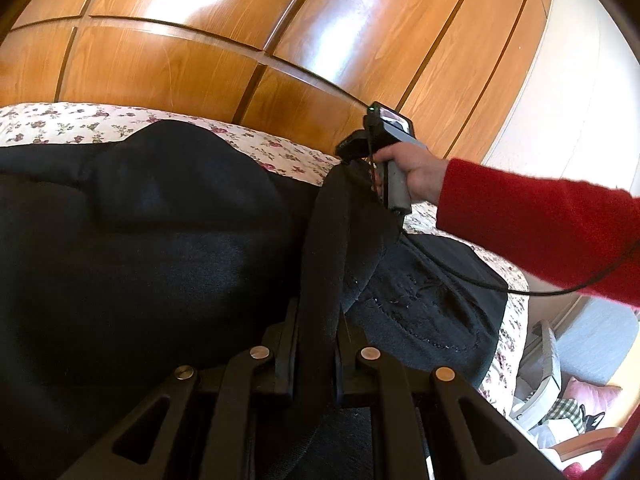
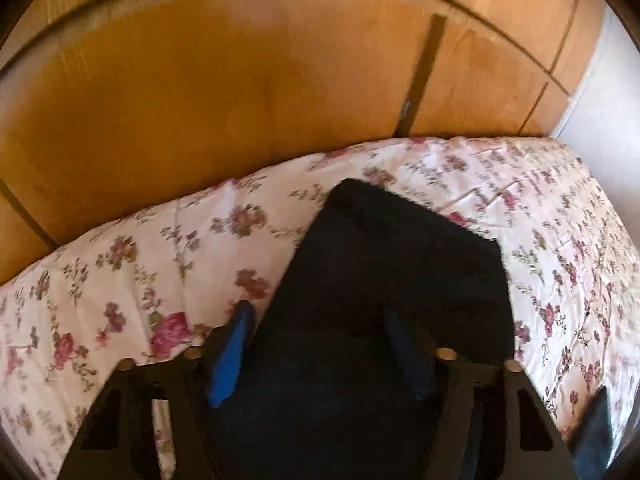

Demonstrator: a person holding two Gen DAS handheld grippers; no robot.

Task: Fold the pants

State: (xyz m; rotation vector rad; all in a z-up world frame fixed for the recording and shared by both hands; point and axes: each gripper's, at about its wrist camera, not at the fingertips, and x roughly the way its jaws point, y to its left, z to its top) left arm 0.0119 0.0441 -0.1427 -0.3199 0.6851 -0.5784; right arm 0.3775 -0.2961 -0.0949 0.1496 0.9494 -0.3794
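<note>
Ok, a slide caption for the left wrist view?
Left gripper shut on a fold of dark pants over a floral bedspread; right gripper at the fabric.

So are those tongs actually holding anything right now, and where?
The left tongs pinch a raised fold of the dark pants. The right tongs look open over the pants, gripping nothing in their own view.
</note>
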